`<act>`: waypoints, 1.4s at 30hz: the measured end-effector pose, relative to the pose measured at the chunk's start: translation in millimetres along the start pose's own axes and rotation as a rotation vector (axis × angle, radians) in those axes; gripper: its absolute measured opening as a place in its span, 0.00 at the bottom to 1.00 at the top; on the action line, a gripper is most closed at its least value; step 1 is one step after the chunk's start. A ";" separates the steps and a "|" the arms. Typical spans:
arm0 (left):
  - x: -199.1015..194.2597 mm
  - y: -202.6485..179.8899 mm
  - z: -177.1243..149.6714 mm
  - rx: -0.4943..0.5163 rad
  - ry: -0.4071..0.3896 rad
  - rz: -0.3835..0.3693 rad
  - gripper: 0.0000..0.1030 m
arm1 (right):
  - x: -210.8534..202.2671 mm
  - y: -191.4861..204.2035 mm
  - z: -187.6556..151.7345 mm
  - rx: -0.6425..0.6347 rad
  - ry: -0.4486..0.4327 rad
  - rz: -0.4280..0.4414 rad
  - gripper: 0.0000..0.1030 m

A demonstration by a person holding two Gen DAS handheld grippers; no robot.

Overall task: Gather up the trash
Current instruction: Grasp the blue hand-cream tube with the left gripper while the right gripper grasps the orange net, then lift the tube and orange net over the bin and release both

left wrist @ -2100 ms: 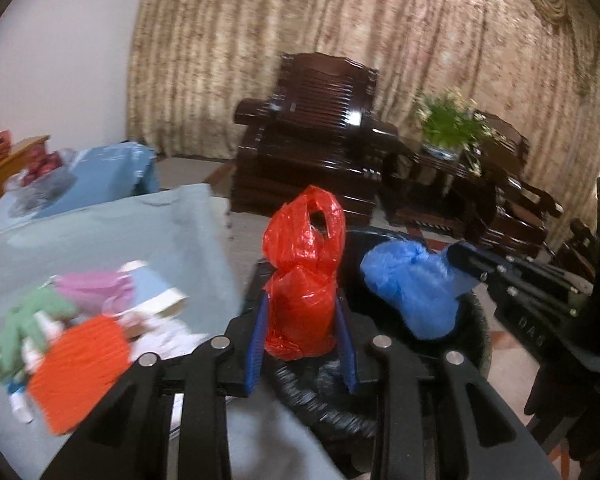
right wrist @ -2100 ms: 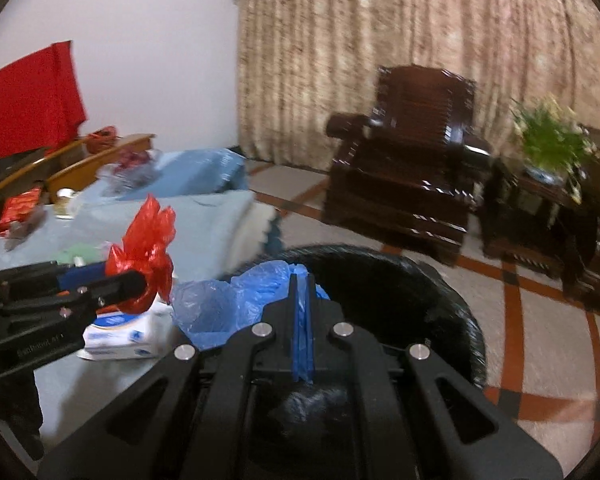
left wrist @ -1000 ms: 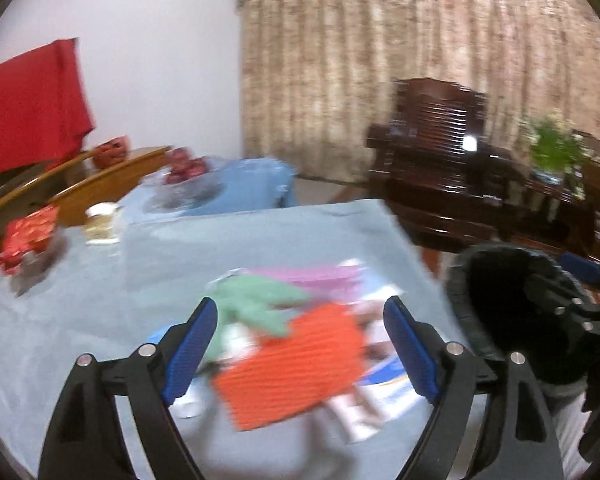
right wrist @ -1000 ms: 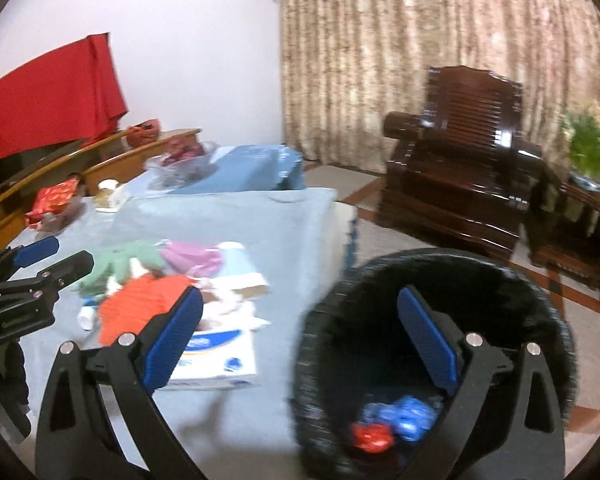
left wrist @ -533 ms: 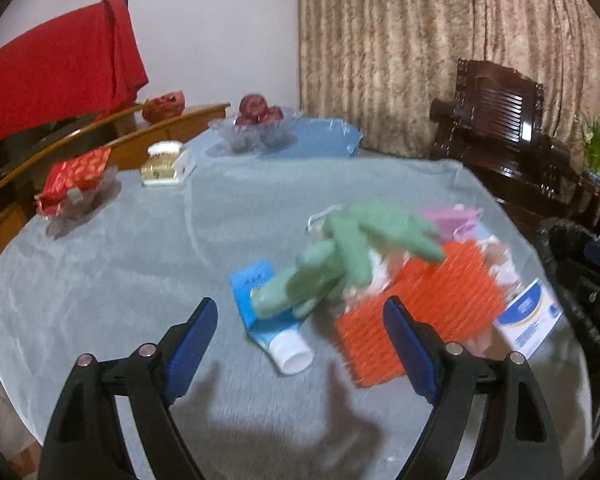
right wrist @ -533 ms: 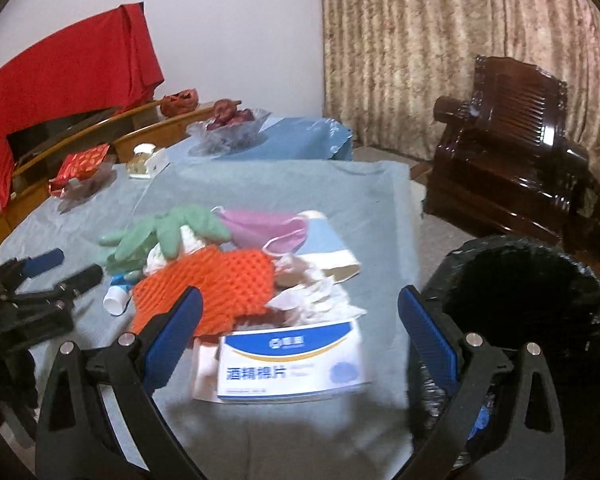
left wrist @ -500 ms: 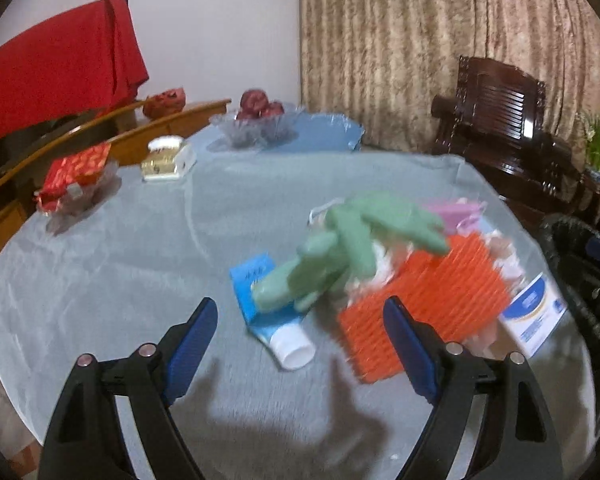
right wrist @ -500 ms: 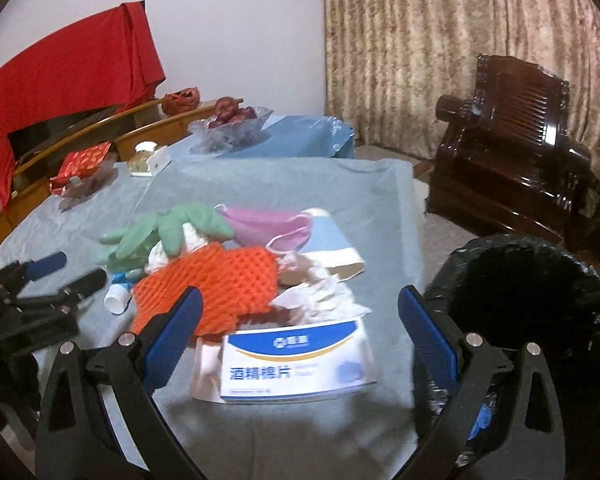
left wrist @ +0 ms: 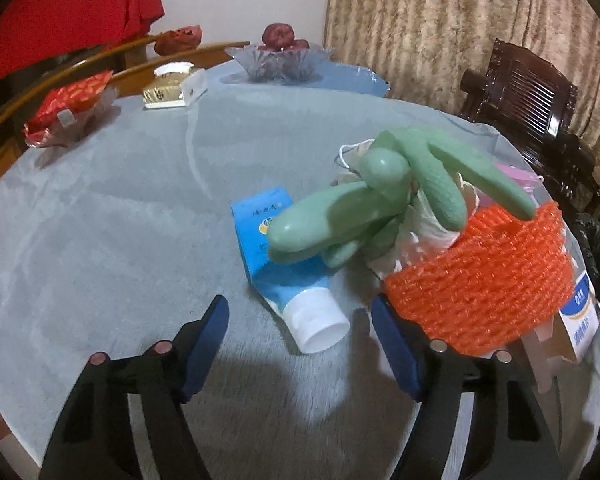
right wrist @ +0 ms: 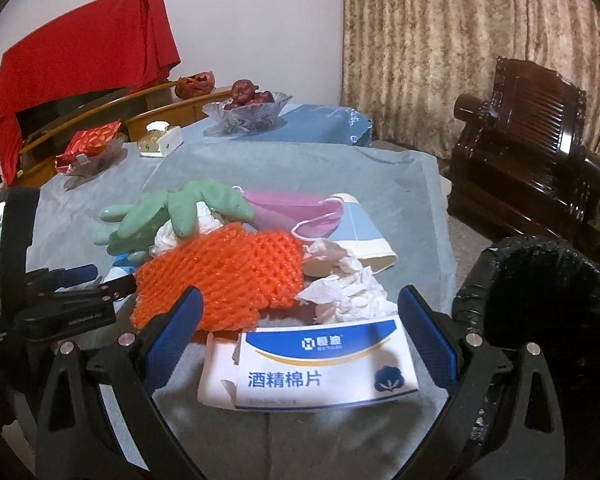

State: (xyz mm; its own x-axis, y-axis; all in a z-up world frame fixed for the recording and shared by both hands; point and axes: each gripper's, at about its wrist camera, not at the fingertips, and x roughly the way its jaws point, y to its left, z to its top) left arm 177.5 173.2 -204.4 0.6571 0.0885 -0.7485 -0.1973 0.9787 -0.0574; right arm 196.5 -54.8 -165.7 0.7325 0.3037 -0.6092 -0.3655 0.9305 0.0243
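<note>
Grey cloth covers a wide round table (left wrist: 100, 208), on which a heap of trash is piled near the edge closest to a black-lined bin (right wrist: 540, 320). The bin is seen standing on the floor just beside the table, at the right of the right wrist view; its inside is too dark for any contents to be made out.

Within the heap, from largest to smallest, these are seen: an orange foam net (right wrist: 228, 276), a green rubber glove (left wrist: 380, 204) draped over white plastic, a white and blue box (right wrist: 320, 372) of alcohol pads nearest the right gripper, a pink face mask (right wrist: 296, 208) lying on a pale blue packet, crumpled white tissue (right wrist: 348, 292), and a blue tube (left wrist: 284, 272) with a white cap.

The left gripper (left wrist: 300, 344) is held wide open and empty, with the tube's cap between its fingers. The right gripper (right wrist: 300, 340) is likewise spread open and empty, with the box framed between its fingers.

Nothing is held at this moment, and the whole heap is judged still to be collected, so most of the task appears left. The tube and the box seem the likeliest next picks.
</note>
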 end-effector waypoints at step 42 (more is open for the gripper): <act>-75.7 27.7 -8.6 -0.030 -0.043 -0.041 0.36 | -22.0 37.3 13.6 -0.085 0.016 0.204 0.10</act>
State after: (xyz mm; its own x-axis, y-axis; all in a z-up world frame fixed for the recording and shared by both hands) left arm 116.0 192.0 -155.0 0.6954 0.0567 -0.7164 -0.1908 0.9757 -0.1080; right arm 174.5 -24.0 -140.6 0.6299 0.4796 -0.6108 -0.5522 0.8296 0.0819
